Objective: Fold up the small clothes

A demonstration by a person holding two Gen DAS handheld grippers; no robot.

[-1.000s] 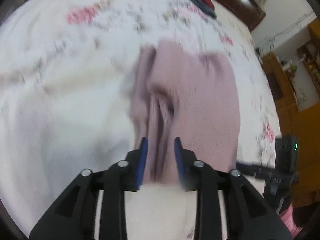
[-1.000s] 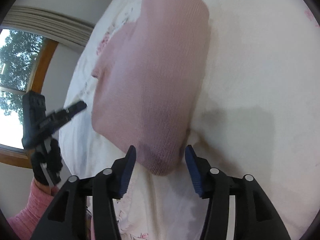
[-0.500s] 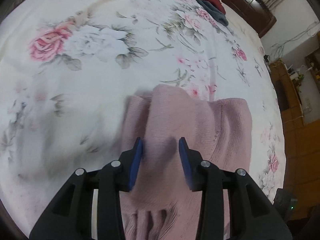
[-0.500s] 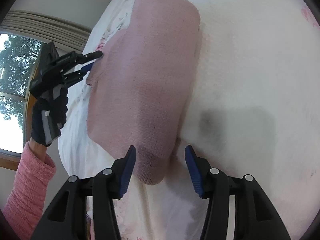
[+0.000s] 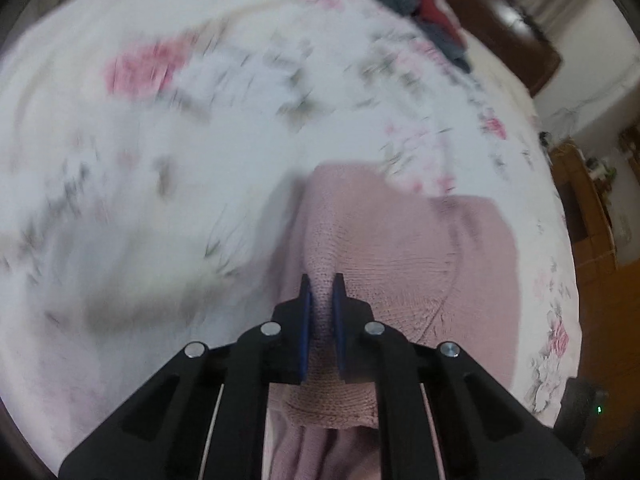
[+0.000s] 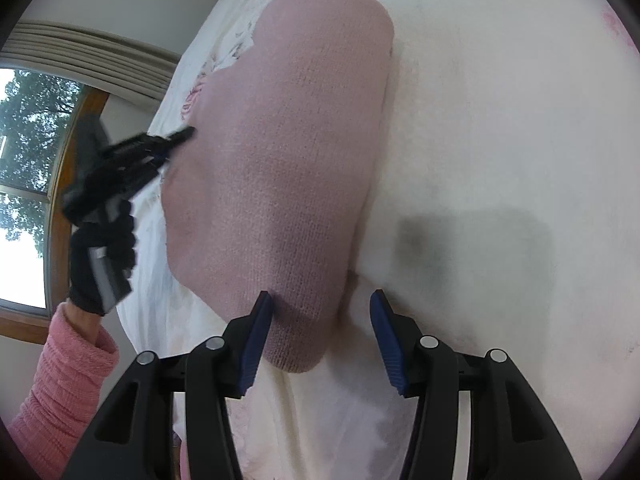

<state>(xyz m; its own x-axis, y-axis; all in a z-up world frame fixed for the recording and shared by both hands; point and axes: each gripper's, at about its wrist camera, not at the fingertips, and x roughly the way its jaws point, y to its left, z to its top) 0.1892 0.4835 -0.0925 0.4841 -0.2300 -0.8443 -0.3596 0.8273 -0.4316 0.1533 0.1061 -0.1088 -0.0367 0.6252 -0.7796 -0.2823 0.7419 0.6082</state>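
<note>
A dusty-pink knitted garment lies on the floral bedsheet. My left gripper is shut on a raised fold of it, the blue pads pinching the knit. In the right wrist view the same pink garment stretches away from me, and my right gripper stands open with the garment's near end between its blue fingers. The left gripper shows there at the garment's left edge, held by a black-gloved hand in a pink sleeve.
A pile of dark grey and red clothes lies at the far end of the bed, by a brown headboard. Wooden furniture stands to the right. A window and wall are left of the bed edge.
My left gripper went from open around the garment's fold to shut on it. The right gripper stayed open and moved slightly closer to the garment's near end.
</note>
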